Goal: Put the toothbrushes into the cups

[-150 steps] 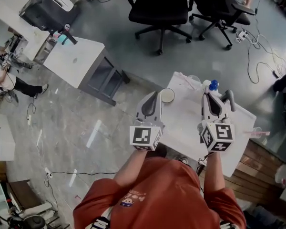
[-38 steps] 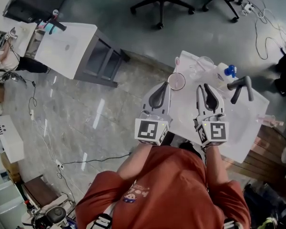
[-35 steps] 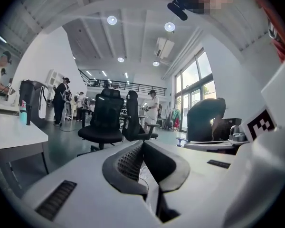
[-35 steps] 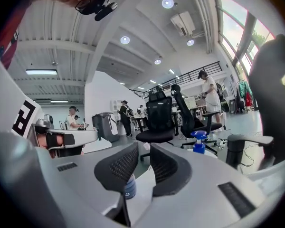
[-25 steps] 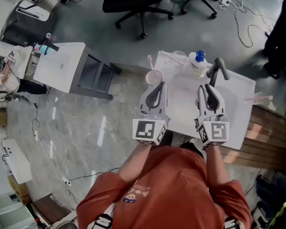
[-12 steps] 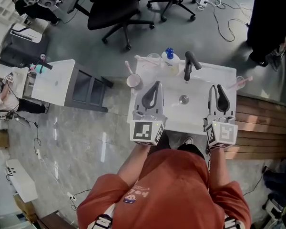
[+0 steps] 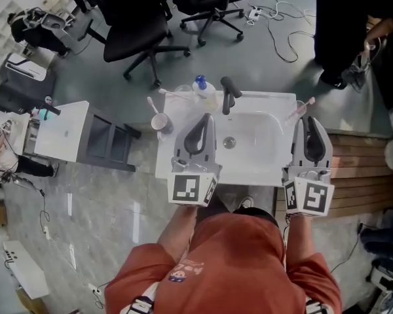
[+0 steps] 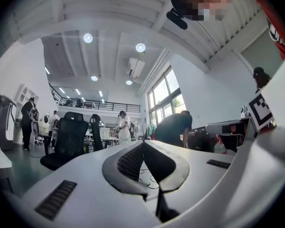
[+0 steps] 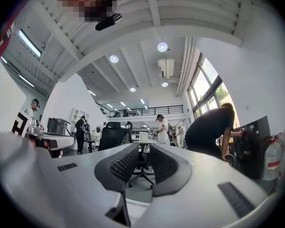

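Basically glossy white rect. sink (image 7: 259,139), curved black faucet (image 7: 228,94), round cup (image 7: 160,121).

It was a big open-plan lab or office hall: black office chairs (image 7: 134,28) and loose floor cables (image 7: 283,25) lay beyond a free-standing white washbasin (image 7: 259,139), with a railed mezzanine (image 9: 142,111) farther off.

The bench (image 7: 255,172) is viewed steeply downward from well overhead. The 2 gripper views are aimed near level along their jaws into the room; office chairs (image 7: 134,28) are shared by all 3.
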Action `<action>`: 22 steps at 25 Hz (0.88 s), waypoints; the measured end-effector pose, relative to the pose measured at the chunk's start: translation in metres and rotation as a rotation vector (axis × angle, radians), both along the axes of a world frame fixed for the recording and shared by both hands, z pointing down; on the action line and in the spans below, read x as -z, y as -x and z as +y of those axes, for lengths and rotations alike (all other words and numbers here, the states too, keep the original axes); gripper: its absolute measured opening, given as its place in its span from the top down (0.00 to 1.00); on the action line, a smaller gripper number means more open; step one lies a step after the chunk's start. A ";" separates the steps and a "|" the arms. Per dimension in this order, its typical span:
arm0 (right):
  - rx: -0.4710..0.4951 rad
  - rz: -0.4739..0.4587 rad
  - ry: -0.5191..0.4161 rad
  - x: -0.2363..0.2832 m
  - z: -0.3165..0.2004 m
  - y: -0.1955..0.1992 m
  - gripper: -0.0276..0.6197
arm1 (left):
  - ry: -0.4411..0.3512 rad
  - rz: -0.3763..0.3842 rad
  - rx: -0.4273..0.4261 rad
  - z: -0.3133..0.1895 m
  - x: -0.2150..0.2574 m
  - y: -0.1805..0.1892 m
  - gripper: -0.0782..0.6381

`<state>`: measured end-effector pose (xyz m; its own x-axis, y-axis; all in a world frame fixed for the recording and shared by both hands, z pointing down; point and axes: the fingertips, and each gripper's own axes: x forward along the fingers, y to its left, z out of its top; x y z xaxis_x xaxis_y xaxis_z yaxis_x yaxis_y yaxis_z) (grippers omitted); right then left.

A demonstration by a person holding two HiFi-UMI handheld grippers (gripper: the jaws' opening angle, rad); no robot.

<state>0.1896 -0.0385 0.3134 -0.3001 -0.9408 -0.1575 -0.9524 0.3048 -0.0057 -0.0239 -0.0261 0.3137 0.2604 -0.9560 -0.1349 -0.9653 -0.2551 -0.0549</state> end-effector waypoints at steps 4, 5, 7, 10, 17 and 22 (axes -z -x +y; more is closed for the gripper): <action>-0.037 -0.022 -0.031 0.014 0.019 -0.029 0.83 | -0.081 -0.023 -0.001 0.021 0.022 -0.020 0.87; -0.046 -0.028 -0.036 0.015 0.023 -0.036 0.83 | -0.094 -0.032 -0.008 0.025 0.024 -0.026 0.87; -0.061 -0.034 -0.045 0.015 0.027 -0.046 0.84 | -0.110 -0.042 -0.025 0.028 0.027 -0.035 0.87; -0.070 -0.032 -0.055 0.015 0.030 -0.053 0.85 | -0.118 -0.030 -0.036 0.028 0.030 -0.043 0.87; -0.038 -0.052 -0.038 0.006 0.036 -0.059 0.94 | -0.123 -0.064 -0.047 0.031 0.028 -0.053 0.87; -0.028 -0.023 -0.025 0.004 0.034 -0.058 0.95 | -0.120 -0.040 -0.037 0.033 0.029 -0.051 0.87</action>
<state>0.2471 -0.0041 0.3092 -0.2698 -0.9445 -0.1876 -0.9603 0.2783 -0.0201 0.0276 0.0069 0.2846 0.3030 -0.9230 -0.2371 -0.9517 -0.2803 -0.1251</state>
